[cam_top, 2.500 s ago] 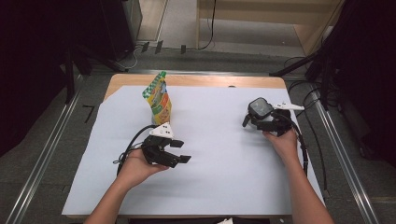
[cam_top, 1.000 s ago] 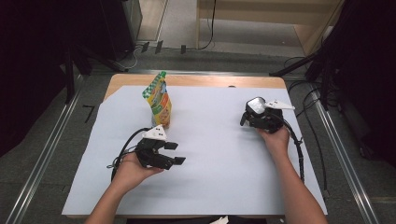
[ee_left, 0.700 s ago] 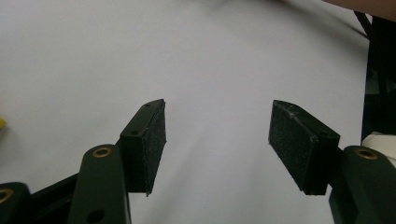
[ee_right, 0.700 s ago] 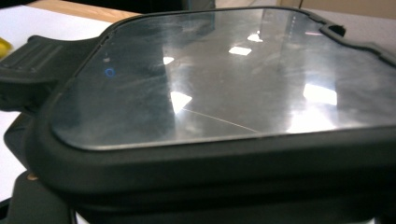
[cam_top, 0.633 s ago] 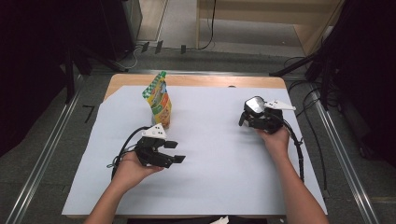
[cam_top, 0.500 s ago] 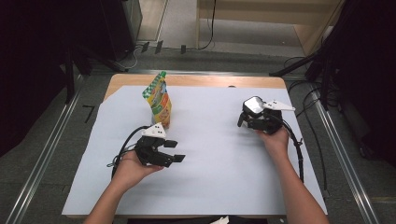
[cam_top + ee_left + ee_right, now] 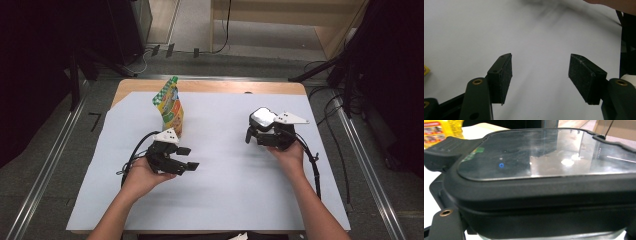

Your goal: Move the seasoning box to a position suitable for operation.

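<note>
black lidded container in right tongs

Right gripper, clamped on black glass-lidded container, shifted left toward counter centre; left hand drew slightly nearer.

table | white sheet on it | pouch standing on sheet
</note>
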Tool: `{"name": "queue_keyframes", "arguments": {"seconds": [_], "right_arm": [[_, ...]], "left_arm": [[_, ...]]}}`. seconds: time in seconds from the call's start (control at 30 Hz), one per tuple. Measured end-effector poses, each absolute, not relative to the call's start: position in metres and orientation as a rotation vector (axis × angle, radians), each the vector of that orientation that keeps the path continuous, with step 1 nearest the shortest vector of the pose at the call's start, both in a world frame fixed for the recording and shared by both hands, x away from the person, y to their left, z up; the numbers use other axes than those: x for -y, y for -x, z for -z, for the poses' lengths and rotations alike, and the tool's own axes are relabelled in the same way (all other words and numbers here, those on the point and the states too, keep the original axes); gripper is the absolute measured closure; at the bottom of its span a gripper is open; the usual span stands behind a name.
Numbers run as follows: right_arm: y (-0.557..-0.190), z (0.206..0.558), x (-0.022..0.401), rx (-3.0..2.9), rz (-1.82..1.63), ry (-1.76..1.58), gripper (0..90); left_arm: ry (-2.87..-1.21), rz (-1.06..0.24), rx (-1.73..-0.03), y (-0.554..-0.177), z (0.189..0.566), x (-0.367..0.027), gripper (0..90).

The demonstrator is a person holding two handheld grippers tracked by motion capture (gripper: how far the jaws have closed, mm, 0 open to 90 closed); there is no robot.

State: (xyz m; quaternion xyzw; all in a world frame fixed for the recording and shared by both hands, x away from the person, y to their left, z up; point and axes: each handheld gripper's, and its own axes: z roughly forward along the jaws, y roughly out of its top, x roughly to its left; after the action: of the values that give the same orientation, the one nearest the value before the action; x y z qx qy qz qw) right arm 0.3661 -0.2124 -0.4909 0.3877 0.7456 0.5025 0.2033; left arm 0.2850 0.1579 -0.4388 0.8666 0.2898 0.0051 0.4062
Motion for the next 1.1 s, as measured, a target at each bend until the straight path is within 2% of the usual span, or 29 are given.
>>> {"name": "queue_keyframes", "arguments": {"seconds": [0.3, 1.1], "right_arm": [[-0.343, 0.488, 0.197, -2.137, -1.425, -1.014, 15.5], [-0.315, 0.508, 0.133, -2.328, -1.503, -0.882, 15.7]], "left_arm": [[-2.199, -0.011, -0.731, -0.294, 0.440, -0.153, 35.7], [-2.176, -0.012, -0.742, -0.302, 0.439, -0.157, 35.8]]}}
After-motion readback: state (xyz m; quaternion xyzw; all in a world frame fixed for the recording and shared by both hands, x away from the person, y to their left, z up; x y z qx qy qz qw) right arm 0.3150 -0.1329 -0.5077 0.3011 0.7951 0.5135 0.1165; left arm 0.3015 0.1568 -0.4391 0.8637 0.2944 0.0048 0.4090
